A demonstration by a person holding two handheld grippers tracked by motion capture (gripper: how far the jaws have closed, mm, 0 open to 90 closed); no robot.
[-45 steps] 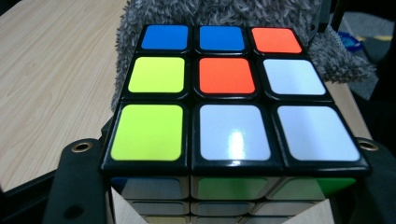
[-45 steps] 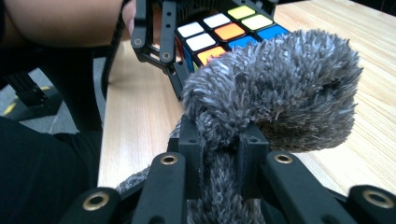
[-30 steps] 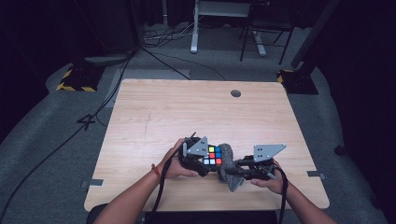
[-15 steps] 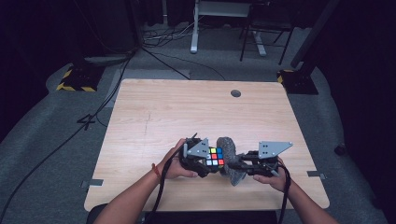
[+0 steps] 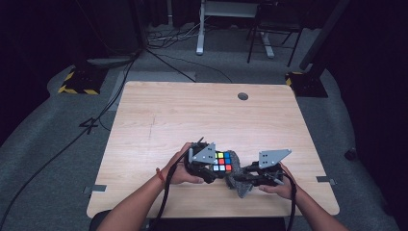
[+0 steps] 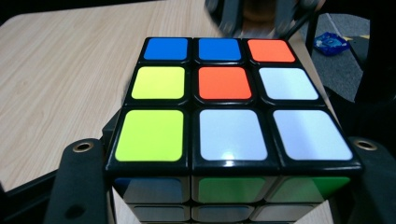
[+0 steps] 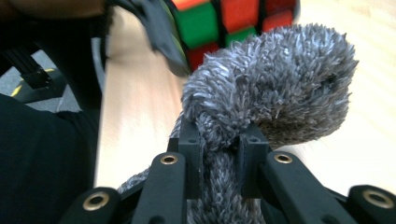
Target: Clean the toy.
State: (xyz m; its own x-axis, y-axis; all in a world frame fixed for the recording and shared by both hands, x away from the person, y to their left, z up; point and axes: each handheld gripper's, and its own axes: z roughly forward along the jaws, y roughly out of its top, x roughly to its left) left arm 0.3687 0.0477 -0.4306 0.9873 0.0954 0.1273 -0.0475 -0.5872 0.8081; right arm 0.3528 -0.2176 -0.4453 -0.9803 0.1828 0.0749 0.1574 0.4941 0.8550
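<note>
Left gripper [image 5: 214,169] fingers clamp the puzzle cube [image 6: 229,107] between them, above the bench [image 5: 192,115]. Right gripper [image 7: 219,154] fingers pinch the grey fluffy cloth [image 7: 275,93], touching cube's side. Risk: hard wiping could twist the cube loose.

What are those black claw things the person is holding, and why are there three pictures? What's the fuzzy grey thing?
Those claws are hand-held grippers, one in each hand, each carrying its own camera. One picture comes from a camera high above the wooden table; the other two come from the claws themselves. The left gripper is shut on a colourful puzzle cube, seen close up in its own view. The right gripper pinches a fluffy grey cloth, held right next to the cube, as if for wiping it.
</note>
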